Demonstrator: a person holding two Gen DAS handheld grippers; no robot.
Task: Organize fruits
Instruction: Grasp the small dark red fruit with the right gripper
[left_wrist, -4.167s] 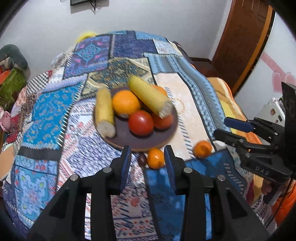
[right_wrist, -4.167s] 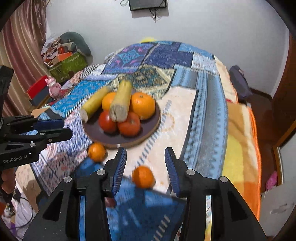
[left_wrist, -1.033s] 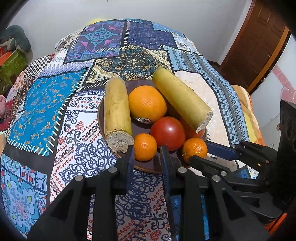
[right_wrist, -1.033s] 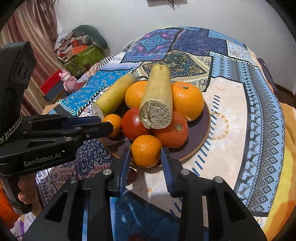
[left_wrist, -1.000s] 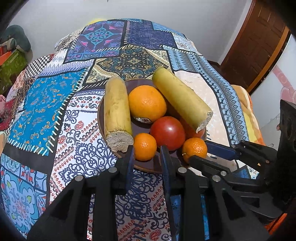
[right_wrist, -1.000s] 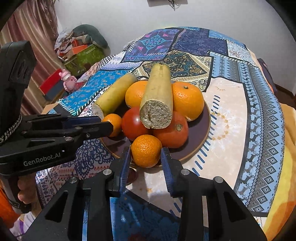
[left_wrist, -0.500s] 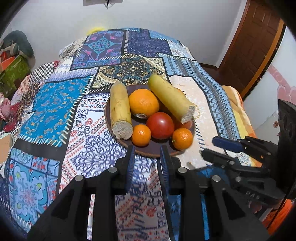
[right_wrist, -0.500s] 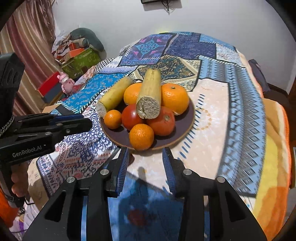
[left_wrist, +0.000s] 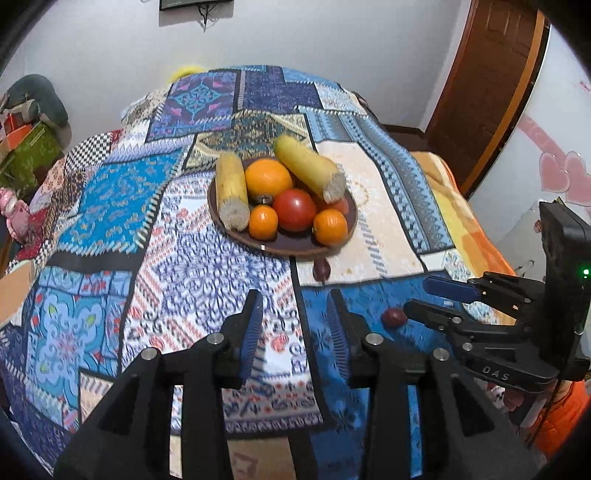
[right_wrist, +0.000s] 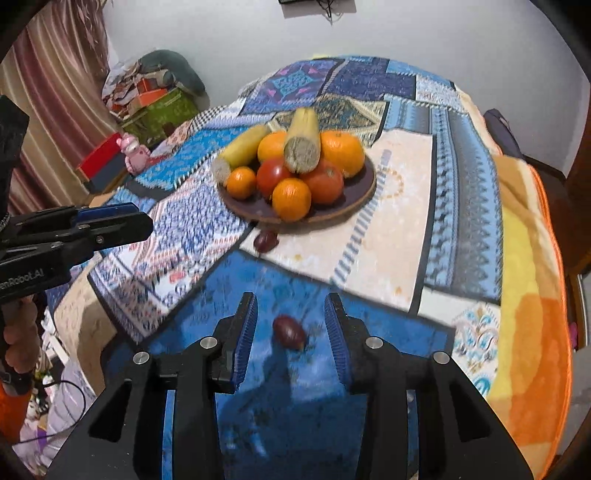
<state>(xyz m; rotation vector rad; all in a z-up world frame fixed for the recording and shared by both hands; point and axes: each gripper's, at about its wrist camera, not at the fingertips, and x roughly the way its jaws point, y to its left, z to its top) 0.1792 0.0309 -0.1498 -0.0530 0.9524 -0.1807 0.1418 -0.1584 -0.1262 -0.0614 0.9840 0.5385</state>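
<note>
Left wrist view: left gripper (left_wrist: 294, 325) jaws opening, nothing between, over patchwork blue cloth (left_wrist: 110, 206). Right gripper (right_wrist: 290, 325) parted, empty; small dark-red oval fruit (right_wrist: 289, 335), maybe a date, on cloth between fingers, untouched. Second one (right_wrist: 266, 240) at 12 o'clock, just beside round brown plate (right_wrist: 364, 192) of oranges, tomatoes, corn cobs.

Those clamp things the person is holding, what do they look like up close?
Both are black plastic. The left gripper and right gripper each have two long fingers lined with ribbed blue pads and silver screws at the joints. White lettering runs along their sides, and an orange sleeve shows behind one.
</note>
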